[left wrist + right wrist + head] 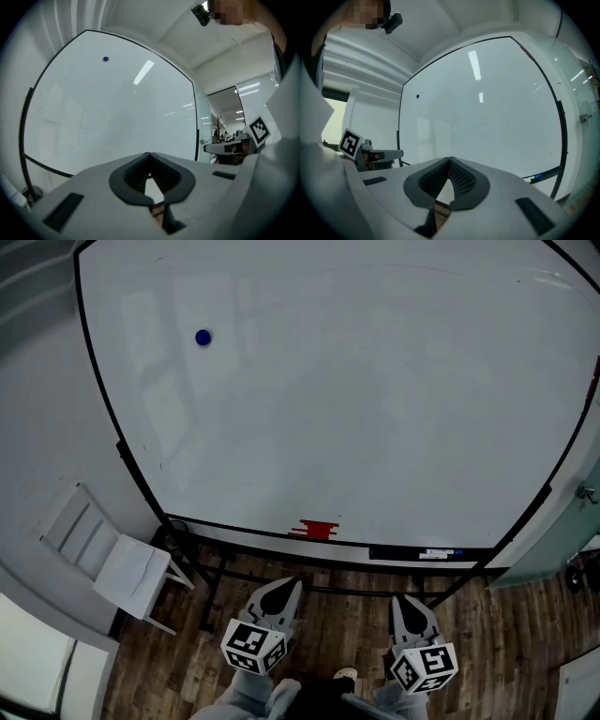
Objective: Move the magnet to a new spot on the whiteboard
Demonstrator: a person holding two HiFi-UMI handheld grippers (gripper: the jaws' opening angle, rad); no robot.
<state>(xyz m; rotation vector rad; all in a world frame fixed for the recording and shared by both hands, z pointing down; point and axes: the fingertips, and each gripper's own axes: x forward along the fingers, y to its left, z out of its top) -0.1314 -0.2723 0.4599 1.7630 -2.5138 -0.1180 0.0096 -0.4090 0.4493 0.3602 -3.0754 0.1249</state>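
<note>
**Blue magnet high on the whiteboard's left, both jaws shut**

Blue and round, the one magnet (203,337) sits on the one whiteboard (375,409), in its upper left part, near the black frame's left edge but clear of it. To the magnet's right and below it, bare white board runs to the frame, so you have wide room on both sides.

You hold two grippers low in front of the whiteboard's bottom edge, well apart from the magnet. The left gripper (281,589) has its jaws together at the tips with nothing between them. The right gripper (410,604) is the same, tips meeting and empty.

On the ledge under the whiteboard's bottom edge lie one red block (319,530) near the middle and one marker (439,554) to its right. One white chair (117,559) stands by the whiteboard's lower left corner, on the wood floor (347,624).
</note>
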